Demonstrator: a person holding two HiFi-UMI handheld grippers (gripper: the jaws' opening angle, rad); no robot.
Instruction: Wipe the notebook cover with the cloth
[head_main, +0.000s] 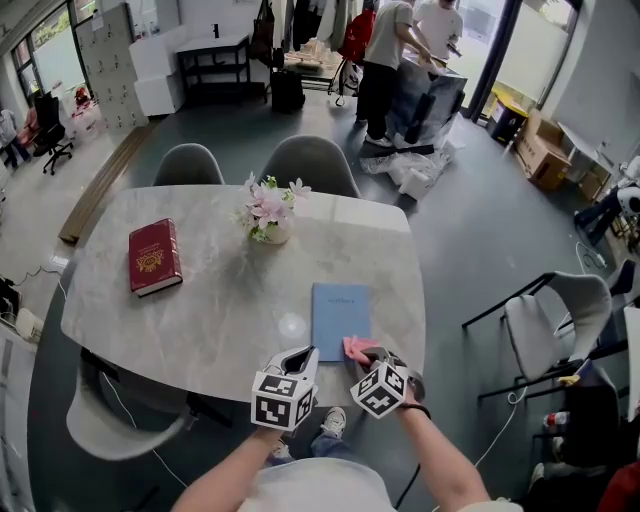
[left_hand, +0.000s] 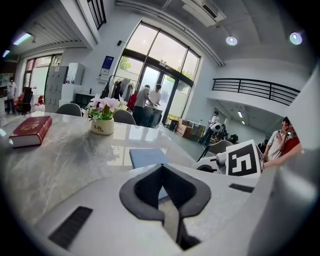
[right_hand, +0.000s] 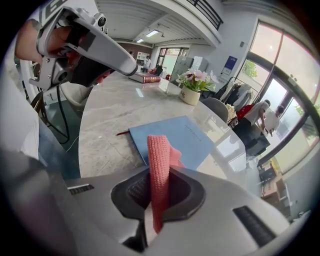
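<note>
As it pinches cloth (right_hand: 160, 152), right gripper (right_hand: 159, 186) hovers.

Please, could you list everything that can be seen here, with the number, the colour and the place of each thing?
table: one, grey marble, centre
notebook: one, blue, shut, flat on the table near its right front edge
cloth: one, pink, at the notebook's near edge
book: one, red, on the table's left part
flowers: one white pot, pink blooms, table's far middle
chairs: four, grey; two at the far side, one near left, one apart at right
people: two standing, far back
left gripper: jaws shut, empty, left of the notebook
right gripper: jaws shut on the cloth
</note>
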